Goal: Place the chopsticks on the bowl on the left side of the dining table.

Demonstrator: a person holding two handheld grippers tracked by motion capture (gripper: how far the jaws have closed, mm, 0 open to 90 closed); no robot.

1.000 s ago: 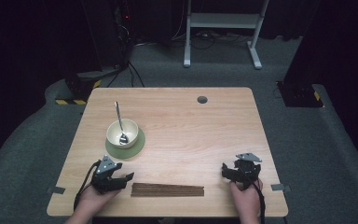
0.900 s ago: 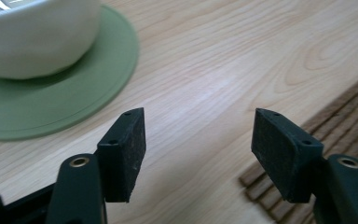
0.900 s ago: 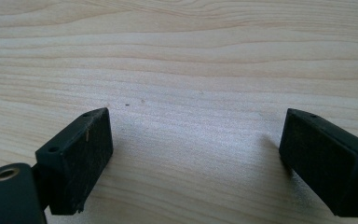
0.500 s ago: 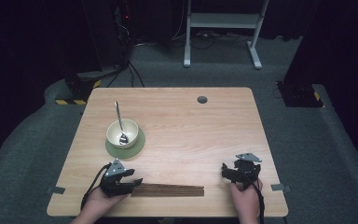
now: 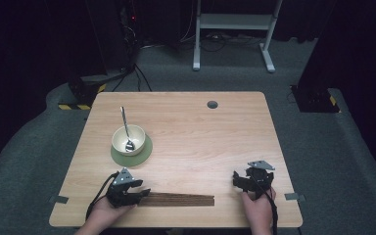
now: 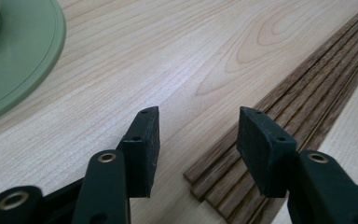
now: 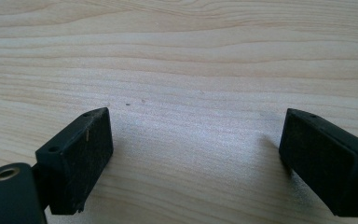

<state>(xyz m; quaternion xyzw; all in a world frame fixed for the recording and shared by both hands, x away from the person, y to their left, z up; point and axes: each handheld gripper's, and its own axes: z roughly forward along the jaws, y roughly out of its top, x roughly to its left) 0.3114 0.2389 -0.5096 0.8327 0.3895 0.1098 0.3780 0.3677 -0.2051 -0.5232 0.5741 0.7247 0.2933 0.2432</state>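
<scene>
Chopsticks (image 5: 178, 199): dark brown wood, several sticks, lying flat and side by side in a tight parallel row. Placed along the table's near edge, left of centre. In the left gripper view (image 6: 279, 121), square-cut ends roughly aligned, grain visible, sticks touching one another.

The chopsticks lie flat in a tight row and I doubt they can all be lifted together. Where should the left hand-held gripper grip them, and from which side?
Grip the chopsticks at their near left ends, coming down from above with the jaws straddling the row. The left hand-held gripper is already there, its jaws just closing, nothing pinched yet. The sticks lie loose side by side, so squeezing may bunch them.
</scene>
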